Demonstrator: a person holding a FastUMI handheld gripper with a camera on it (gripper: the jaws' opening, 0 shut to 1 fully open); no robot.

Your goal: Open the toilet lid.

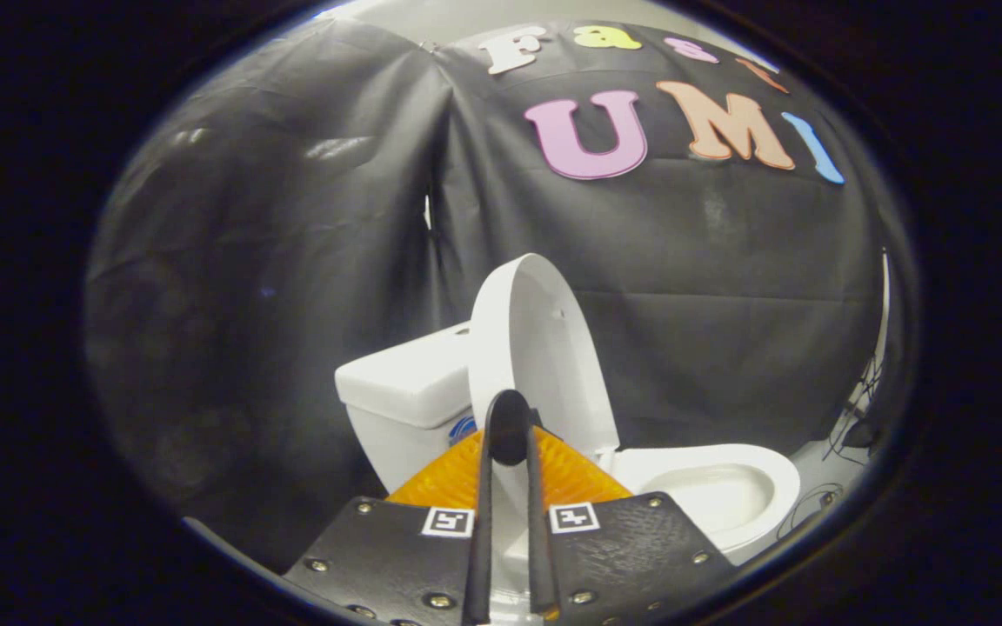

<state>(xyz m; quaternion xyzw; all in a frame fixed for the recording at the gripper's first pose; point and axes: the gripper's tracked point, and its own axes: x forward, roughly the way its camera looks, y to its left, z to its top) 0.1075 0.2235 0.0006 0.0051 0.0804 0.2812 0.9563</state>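
So from the gripper view, the gripper [510,435] has its two fingers drawn almost together, with just a thin slot left between them, and the rim of the toilet lid [529,348] runs right through that slot. Looks like they're pinching the lid's edge, but I honestly can't tell if both fingers are actually pressing on it or just sitting either side of it.

The lid is already swung up, standing close to upright just ahead of and above the fingertips, with the tank [405,387] beyond it on the left and the open bowl [718,487] off to the right of the fingers. My read is that the lift is nearly done and what's left is easing it back to rest against the tank.

If I were doing it: keep following the arc of the hinge, don't push straight, and go slow near the end so it doesn't slam into the tank. Only let go once it leans past vertical, otherwise it could flop back down onto the bowl.

The lid itself is plain white, smooth, oval, glossy plastic by the look of it, so probably slippery.
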